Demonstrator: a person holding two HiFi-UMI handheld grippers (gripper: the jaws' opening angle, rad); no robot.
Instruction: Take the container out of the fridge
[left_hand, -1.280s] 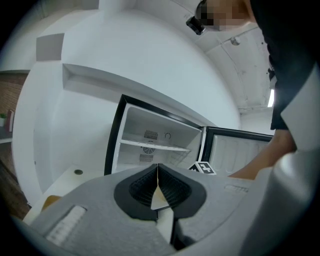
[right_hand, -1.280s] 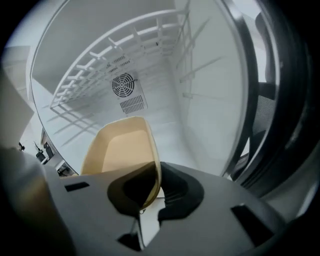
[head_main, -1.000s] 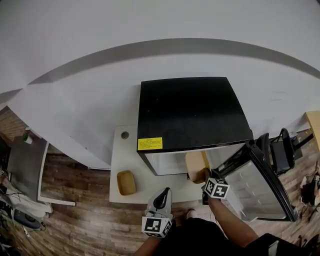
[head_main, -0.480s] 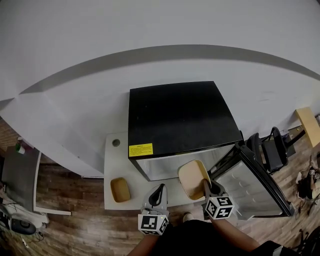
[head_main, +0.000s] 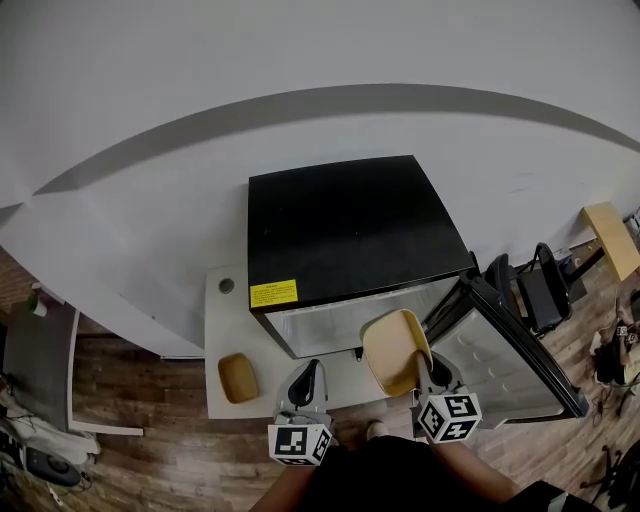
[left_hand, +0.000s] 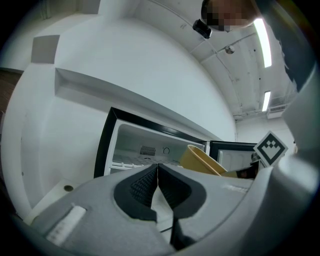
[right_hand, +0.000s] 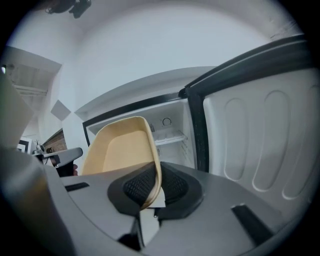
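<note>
The tan container (head_main: 395, 348) hangs tilted in front of the open black fridge (head_main: 350, 228), outside its cavity. My right gripper (head_main: 424, 364) is shut on the container's near rim (right_hand: 155, 172), which sits pinched between the pads. In the right gripper view the container (right_hand: 120, 150) stands on edge before the fridge's white interior (right_hand: 167, 132). My left gripper (head_main: 306, 378) is shut with nothing in it, held left of the container, pointing at the fridge opening (left_hand: 145, 150). The container (left_hand: 202, 161) shows at the right of the left gripper view.
The fridge door (head_main: 505, 365) stands swung open to the right. A second tan container (head_main: 238, 377) lies on the white platform (head_main: 222, 330) left of the fridge. A black chair (head_main: 535, 290) stands further right. Wooden floor surrounds the platform.
My right gripper has lifted the container up and out from the fridge mouth, tilting it more on edge. The left gripper has stayed close to where it was.
</note>
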